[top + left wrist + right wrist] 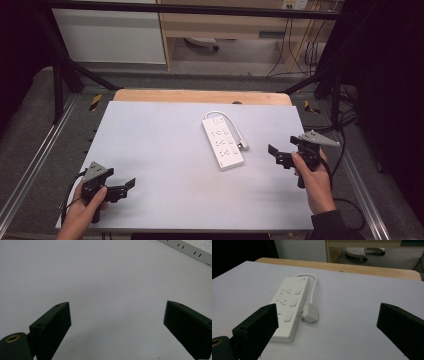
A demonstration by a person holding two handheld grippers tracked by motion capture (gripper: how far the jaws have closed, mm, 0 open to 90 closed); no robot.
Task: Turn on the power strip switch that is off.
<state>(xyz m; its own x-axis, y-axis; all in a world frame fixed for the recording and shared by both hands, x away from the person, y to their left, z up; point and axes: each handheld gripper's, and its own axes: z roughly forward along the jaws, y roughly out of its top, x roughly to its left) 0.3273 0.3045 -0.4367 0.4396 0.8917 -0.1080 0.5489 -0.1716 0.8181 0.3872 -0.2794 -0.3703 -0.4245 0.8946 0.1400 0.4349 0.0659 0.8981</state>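
Item: white power strip, one unit, lying flat near the middle of the pale grey bench, long axis running away from the person and slightly angled. It stood nearer the right gripper than the left gripper, and was touched by neither.

Appearance: rectangular white plastic body; three socket groups along the top face, each with a rocker switch beside it; a master switch with a small red mark at the far end. A short white cable left that far end, looped round and ran back along the strip's side, ending in a white plug that lay on the bench just beside the body, its pins towards the casing.

Handling, as judged: light, rigid and smooth-sided, likely to slide on the bench if pushed. The cable was flexible and would trail. Best hold probably across the narrow width at mid-length, fingers on the two long sides; the plug was better taken across its flat faces.

Grippers: both released, jaws spread wide and holding nothing. The left hovered over bare bench at the near left corner; the right faced the strip's near end from the right, a little apart.
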